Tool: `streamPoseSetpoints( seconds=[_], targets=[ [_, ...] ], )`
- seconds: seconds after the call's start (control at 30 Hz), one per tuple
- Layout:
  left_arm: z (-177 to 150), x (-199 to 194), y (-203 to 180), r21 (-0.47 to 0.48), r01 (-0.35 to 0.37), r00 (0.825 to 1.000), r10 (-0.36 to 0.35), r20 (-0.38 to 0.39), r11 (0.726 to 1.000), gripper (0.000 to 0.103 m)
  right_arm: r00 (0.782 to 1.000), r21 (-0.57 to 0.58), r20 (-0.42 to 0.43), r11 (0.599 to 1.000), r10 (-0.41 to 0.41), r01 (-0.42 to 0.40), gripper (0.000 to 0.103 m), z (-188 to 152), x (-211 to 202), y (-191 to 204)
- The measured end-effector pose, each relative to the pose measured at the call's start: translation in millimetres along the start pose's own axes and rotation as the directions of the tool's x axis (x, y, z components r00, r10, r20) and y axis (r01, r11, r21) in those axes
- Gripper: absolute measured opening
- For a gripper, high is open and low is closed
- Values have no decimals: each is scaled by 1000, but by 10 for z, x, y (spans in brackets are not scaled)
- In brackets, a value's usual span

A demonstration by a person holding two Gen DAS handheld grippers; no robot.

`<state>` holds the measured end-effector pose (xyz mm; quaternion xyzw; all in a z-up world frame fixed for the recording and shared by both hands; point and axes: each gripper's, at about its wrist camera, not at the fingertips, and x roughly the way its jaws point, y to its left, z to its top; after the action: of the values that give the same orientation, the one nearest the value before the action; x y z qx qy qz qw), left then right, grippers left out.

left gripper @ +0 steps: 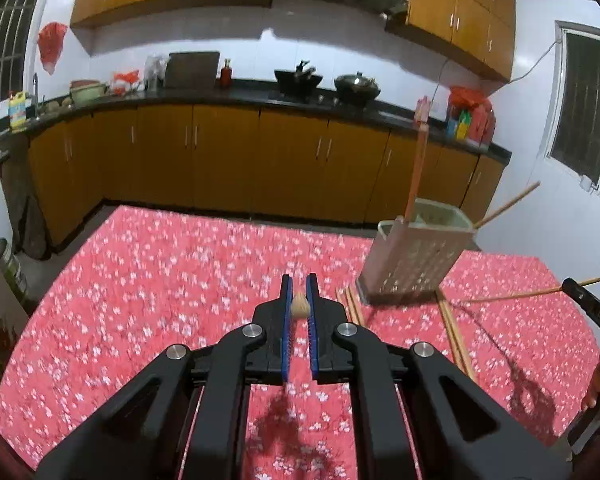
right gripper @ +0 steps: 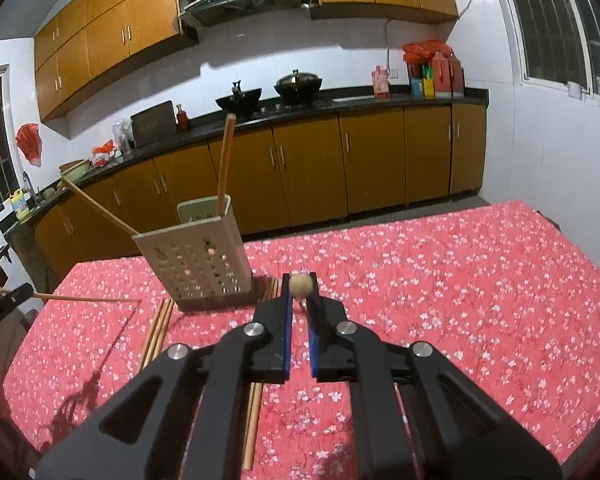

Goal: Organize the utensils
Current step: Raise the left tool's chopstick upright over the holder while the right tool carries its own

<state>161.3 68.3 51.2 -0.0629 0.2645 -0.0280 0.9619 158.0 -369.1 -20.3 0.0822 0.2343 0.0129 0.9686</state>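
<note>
a chopstick is clamped end-on between the blue pads of the left gripper (left gripper: 299,296), its round tan end (left gripper: 300,306) showing between the closed jaws, above the red floral tablecloth (left gripper: 160,288). the right gripper (right gripper: 299,286) is likewise closed on a chopstick, whose rounded end (right gripper: 301,285) is seen at the fingertips. a perforated beige utensil holder (right gripper: 204,256) is stood near the far edge of the table, with one chopstick (right gripper: 225,160) upright in it and another (right gripper: 100,208) leaning out over its rim. loose chopsticks (right gripper: 158,332) are laid flat on the cloth on both sides of the holder's base; one more (right gripper: 252,428) is partly hidden under the right gripper. kitchen cabinets (left gripper: 220,160) are seen beyond the table.
</note>
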Motion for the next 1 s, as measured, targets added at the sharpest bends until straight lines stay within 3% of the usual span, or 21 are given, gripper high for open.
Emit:
streamPoseSetpoints(
  seconds=[0.37, 0.67, 0.87, 1.0],
  targets=[
    [333, -248, -90, 34, 35, 996, -38, 82, 999, 7, 995, -9, 90, 999, 53, -53, 8, 371, -294, 105],
    [616, -366, -420, 80, 96, 983, -107, 151, 992, 7, 963, -17, 209, 985, 172, -172, 8, 863, -584, 339],
    [946, -379, -751, 79, 158, 957, -173, 232, 984, 7, 935, -38, 296, 980, 197, -195, 8, 1127, -551, 582],
    [1222, -377, -928, 65, 165, 930, -177, 323, 984, 7, 922, -57, 340, 983, 185, -177, 8, 1246, -436, 693]
  ],
)
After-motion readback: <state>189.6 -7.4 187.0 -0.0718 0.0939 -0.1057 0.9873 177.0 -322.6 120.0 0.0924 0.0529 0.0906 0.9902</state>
